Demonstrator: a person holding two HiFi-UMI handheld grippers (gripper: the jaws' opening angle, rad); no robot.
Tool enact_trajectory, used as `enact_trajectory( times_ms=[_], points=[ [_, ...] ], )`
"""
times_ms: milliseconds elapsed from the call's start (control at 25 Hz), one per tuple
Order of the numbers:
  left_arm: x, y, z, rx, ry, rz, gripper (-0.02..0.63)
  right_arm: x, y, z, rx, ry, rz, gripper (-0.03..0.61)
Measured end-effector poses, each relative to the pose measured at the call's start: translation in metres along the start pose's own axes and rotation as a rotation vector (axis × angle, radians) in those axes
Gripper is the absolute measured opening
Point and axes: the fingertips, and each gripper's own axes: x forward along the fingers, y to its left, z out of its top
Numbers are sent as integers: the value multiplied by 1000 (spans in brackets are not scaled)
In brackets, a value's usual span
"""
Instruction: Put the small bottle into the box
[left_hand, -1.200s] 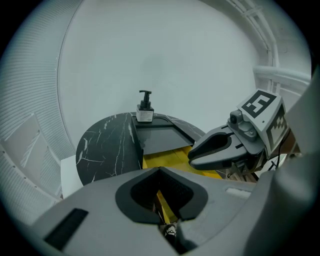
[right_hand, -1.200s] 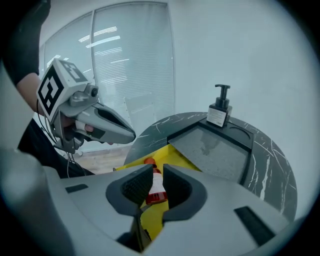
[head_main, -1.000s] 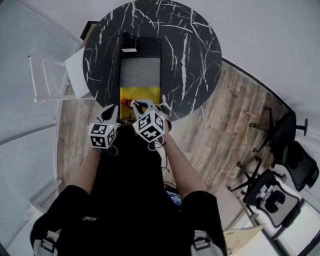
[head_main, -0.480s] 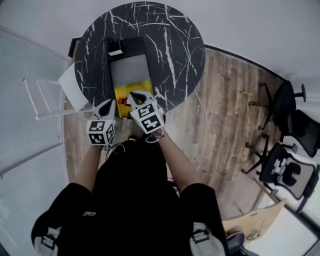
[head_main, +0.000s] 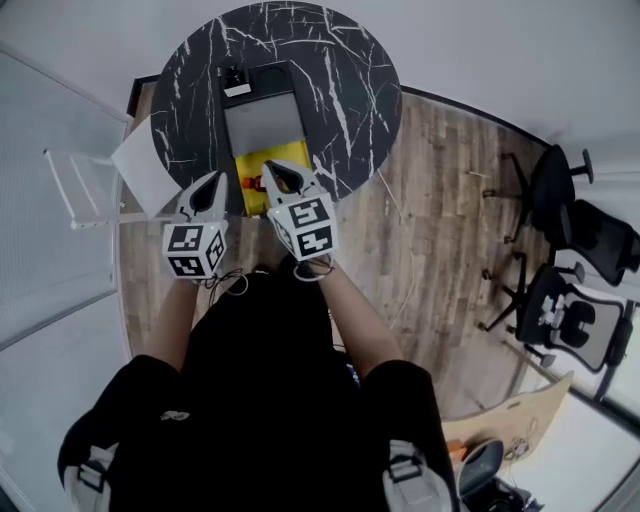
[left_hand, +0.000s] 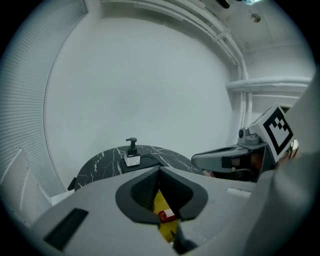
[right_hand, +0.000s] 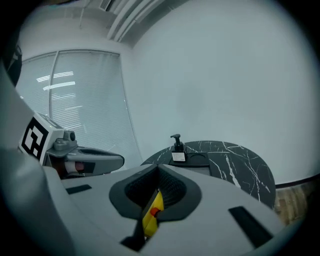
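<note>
On the round black marble table (head_main: 350, 70) lies a long black tray (head_main: 262, 75) with a grey panel and, at its near end, a yellow panel (head_main: 285, 152). A small bottle with a red cap (head_main: 252, 183) lies on the yellow panel. It shows through the jaw slit in the left gripper view (left_hand: 166, 216) and in the right gripper view (right_hand: 153, 212). My left gripper (head_main: 210, 186) (left_hand: 160, 172) hovers at the table's near edge, left of the bottle, jaws shut and empty. My right gripper (head_main: 281, 172) (right_hand: 159, 170) hangs over the yellow panel, right of the bottle, also shut and empty.
A black pump bottle (head_main: 234, 80) (left_hand: 131, 150) (right_hand: 176, 147) stands at the tray's far end. A white chair (head_main: 90, 180) is left of the table. Black office chairs (head_main: 560, 300) stand on the wood floor at the right.
Both grippers have edged forward and apart over the table's near edge. The left one has drifted left. The head camera has shifted, so the table sits higher in view.
</note>
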Motion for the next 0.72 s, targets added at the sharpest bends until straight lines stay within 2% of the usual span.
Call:
enact_trajectory(
  times_ms=[440, 720],
  points=[
    [-76, -9, 49, 47, -185, -1, -3, -80, 45, 81, -104, -256, -122, -5],
    [-105, -17, 87, 59, -297, 19, -3, -113, 66, 122, -217, -361, -145, -5]
  ],
)
